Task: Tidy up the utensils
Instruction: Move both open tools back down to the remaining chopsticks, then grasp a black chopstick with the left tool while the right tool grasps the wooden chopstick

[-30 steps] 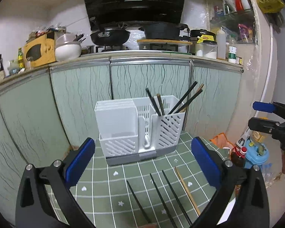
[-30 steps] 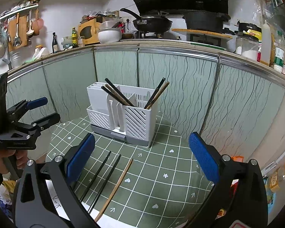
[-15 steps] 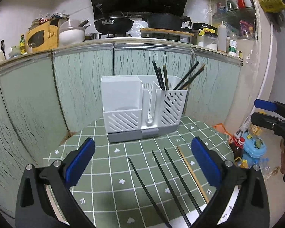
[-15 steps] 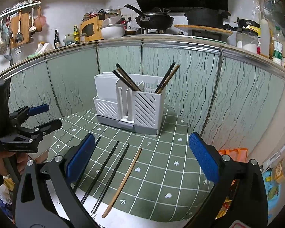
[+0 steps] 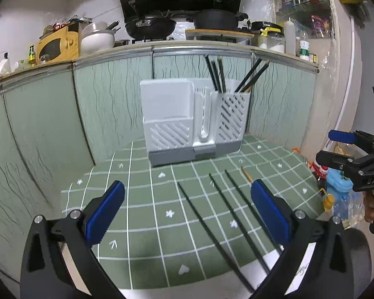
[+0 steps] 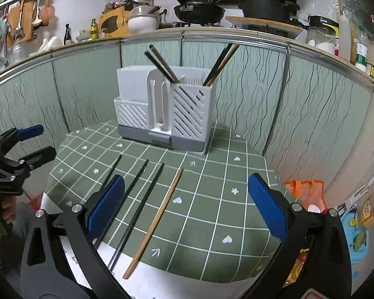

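Both hand-held grippers hover with jaws spread wide and empty: the left hand-held gripper [image 5: 187, 208] and the right hand-held gripper [image 6: 186, 201]. Ahead of them on the green checked surface [image 6: 212, 214] stands the white utensil holder [image 6: 165, 111] with chopsticks upright inside. Three black chopsticks [image 6: 137, 206] and one wooden chopstick [image 6: 155, 220] lie loose just before the right one's fingers.

Centre of the frame: the white utensil holder [image 6: 167, 109] is standing at the far edge of the green table [image 6: 222, 214], blocking the way back.
Lower left: four loose chopsticks [image 6: 137, 209] are lying across the tabletop.
Lower right: bare tabletop is lying open.
Behind: cabinet panels [image 6: 311, 114] are closing off the far side.
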